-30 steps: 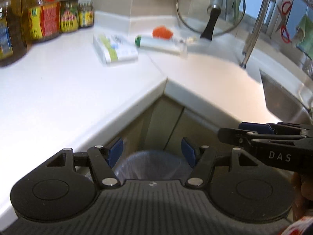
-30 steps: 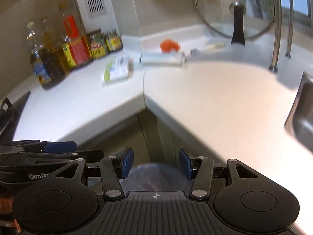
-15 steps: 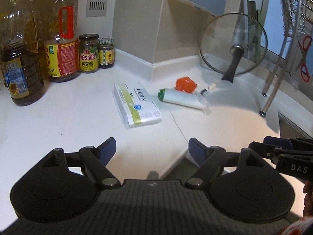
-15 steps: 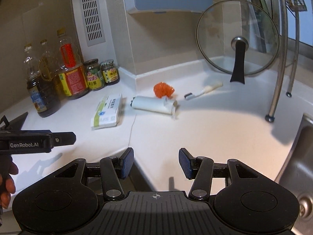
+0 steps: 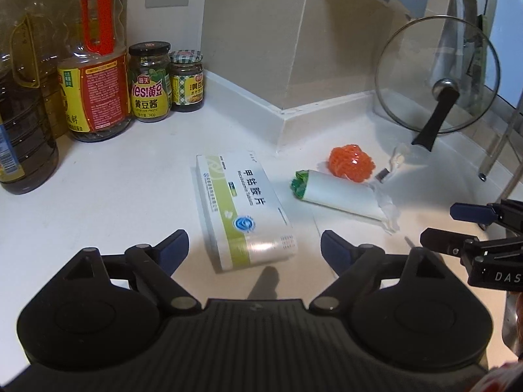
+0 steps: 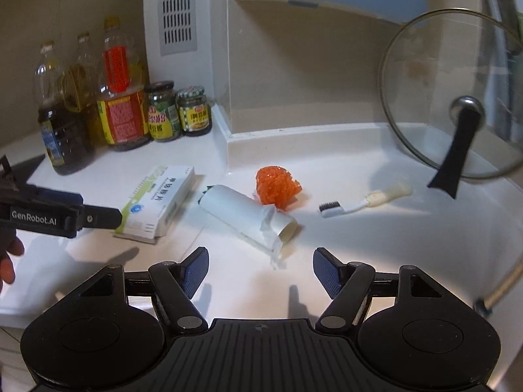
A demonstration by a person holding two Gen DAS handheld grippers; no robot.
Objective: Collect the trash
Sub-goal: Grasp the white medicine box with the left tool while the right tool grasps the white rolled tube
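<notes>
White kitchen counter fills both views, and the trash is not picked up yet, so most of the job looks left to do. Four bits lie on it: a flat box, a white roll, an orange net ball and an old toothbrush. The left gripper hangs just above the near end of the box, its jaws opening with nothing in them. The right gripper points at the roll just ahead, jaws opening too and empty. Bottles and jars stand far back on the left, and a glass lid leans far right
</notes>
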